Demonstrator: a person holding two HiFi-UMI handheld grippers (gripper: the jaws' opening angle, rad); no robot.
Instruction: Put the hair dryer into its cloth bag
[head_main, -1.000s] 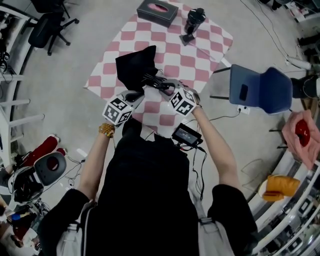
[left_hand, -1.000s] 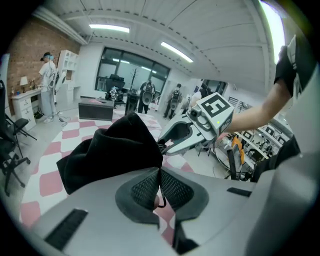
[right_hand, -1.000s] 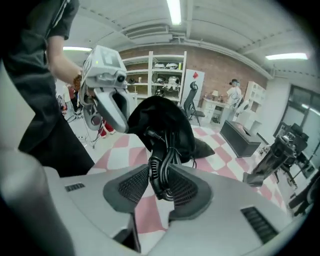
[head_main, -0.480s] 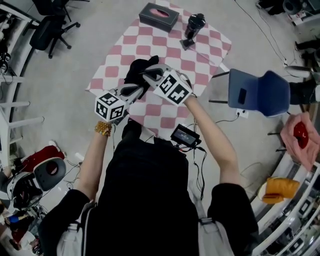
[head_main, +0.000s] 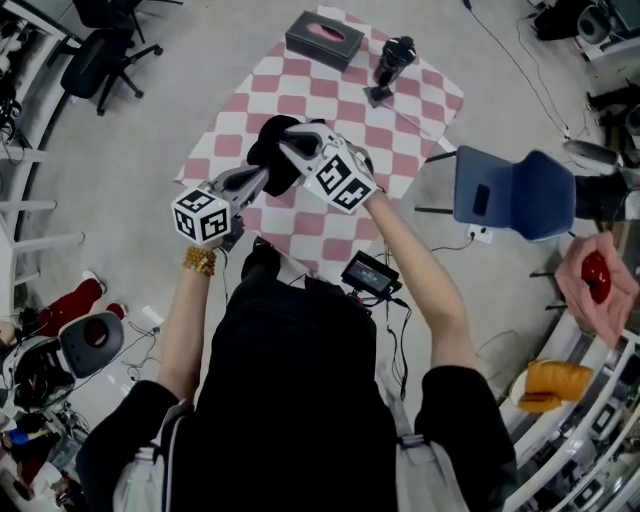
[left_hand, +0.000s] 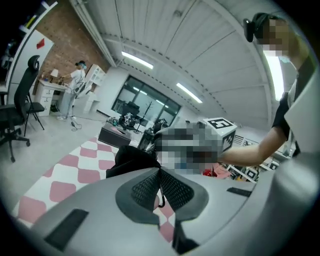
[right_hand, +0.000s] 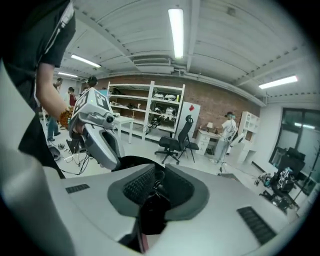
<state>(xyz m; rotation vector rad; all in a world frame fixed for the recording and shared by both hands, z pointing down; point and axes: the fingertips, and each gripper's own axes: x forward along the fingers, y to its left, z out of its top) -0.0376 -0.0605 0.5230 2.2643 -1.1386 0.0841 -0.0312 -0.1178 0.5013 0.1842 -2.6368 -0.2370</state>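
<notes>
The black cloth bag (head_main: 272, 150) hangs bunched above the checked table (head_main: 400, 120), held up between both grippers. My left gripper (head_main: 268, 176) comes in from the lower left and is shut on the bag's thin black cord (left_hand: 160, 192). My right gripper (head_main: 288, 143) reaches in from the right; its jaws have just closed and pinch a fold of the bag's fabric (right_hand: 152, 210). The left gripper's body (right_hand: 97, 132) shows close by in the right gripper view. The black hair dryer (head_main: 390, 62) stands apart at the table's far side.
A dark tissue box (head_main: 324, 38) lies at the table's far edge, left of the hair dryer. A blue chair (head_main: 520, 195) stands right of the table, a black office chair (head_main: 95, 60) at the far left. Cables run across the floor.
Both grippers have risen and lifted the bag off the table; it now hangs bunched instead of lying spread. The right gripper's jaws have closed on the fabric.
</notes>
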